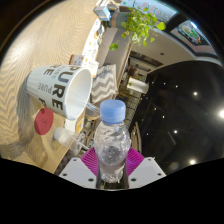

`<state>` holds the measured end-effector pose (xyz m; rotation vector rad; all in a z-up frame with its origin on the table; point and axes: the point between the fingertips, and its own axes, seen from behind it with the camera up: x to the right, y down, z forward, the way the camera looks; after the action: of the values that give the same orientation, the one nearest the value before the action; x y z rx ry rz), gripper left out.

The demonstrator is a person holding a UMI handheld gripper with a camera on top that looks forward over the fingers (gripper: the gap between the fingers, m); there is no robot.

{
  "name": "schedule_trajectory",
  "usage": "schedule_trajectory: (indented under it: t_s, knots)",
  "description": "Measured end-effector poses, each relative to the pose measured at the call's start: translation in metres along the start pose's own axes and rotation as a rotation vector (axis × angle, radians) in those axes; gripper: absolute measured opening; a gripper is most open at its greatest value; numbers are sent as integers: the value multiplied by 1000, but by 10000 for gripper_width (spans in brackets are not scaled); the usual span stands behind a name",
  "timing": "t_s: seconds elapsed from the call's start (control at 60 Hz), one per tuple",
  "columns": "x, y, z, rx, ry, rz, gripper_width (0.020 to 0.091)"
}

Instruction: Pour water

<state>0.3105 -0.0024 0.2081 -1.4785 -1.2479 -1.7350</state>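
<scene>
Between our pink pads (88,160), low in the frame's centre, stands the capped water bottle (112,140); the gripper (112,172) closes on its body. We judge it light, thin-walled, slippery; hold mid-body. White mug (60,92) lies upper left.

The gripper (112,165) is pointing forward, its two fingers showing at the bottom of the view. The magenta pads (91,160) on their inner faces are pressing against both sides of the bottle (112,142), holding it upright between them.
</scene>
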Motion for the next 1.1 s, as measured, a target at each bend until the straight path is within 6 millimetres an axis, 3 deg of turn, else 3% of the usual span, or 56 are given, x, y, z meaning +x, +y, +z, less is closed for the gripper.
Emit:
schedule_trajectory:
  t_s: [0.2, 0.317, 0.417, 0.567, 0.65, 0.85, 0.967, 1.1]
  knots:
    - [-12, -7, 2, -2, -31, -63, 304]
    - [-5, -7, 0, 1, -54, 42, 305]
    - [6, -4, -7, 10, -123, 321, 306]
    - [43, 3, -21, 68, -182, 778, 306]
    - [48, 4, -25, 92, -264, 1028, 306]
    - [9, -3, -12, 130, -498, 1530, 304]
    - [-23, -18, 2, 143, -611, 1671, 306]
    - [-56, -36, 14, 168, -690, 1714, 308]
